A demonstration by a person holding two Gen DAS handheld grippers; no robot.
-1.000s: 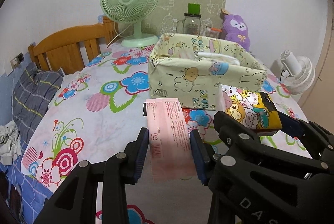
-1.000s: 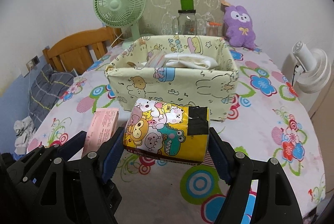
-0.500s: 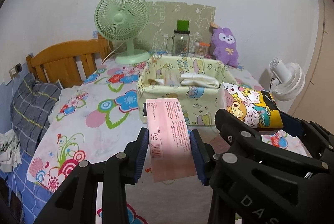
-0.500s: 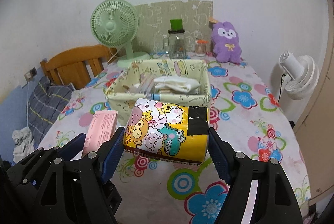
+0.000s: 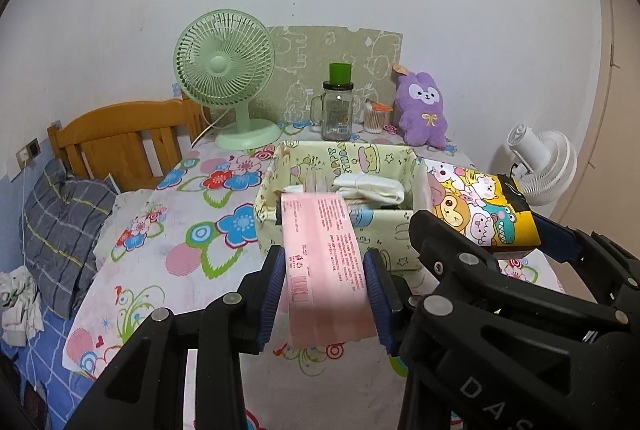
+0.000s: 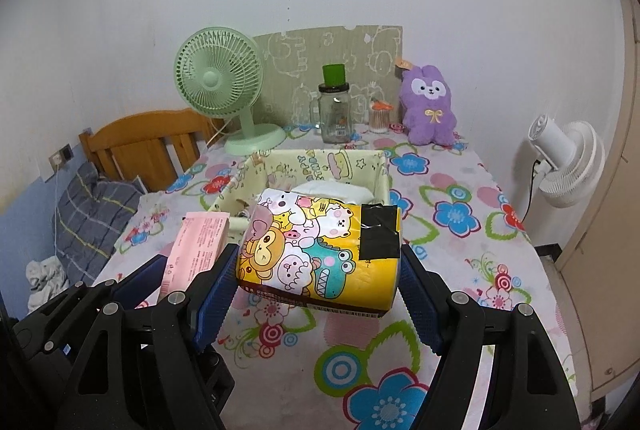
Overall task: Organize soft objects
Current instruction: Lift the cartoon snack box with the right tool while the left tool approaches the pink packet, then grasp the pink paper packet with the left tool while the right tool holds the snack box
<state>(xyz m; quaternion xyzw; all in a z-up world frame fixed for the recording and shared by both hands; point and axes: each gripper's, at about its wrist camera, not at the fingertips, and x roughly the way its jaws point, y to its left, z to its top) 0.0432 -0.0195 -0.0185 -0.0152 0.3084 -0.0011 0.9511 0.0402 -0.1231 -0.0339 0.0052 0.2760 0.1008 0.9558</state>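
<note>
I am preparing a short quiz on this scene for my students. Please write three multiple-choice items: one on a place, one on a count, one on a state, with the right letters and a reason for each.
1. Where is the purple plush rabbit?
A. inside the fabric box
B. at the far end of the table, by the wall
C. on the floor

2. How many fans are in view?
A. one
B. two
C. three

3. What is the state of the left claw?
A. open, holding nothing
B. shut on the pink pack
C. shut on the glass jar

Answers:
1 B: the rabbit sits beyond the fabric box, next to the glass jar.
2 B: a green fan stands on the table, a white fan stands beside it.
3 B: both blue pads press the sides of the pink pack; the right claw holds the cartoon pack.
</note>
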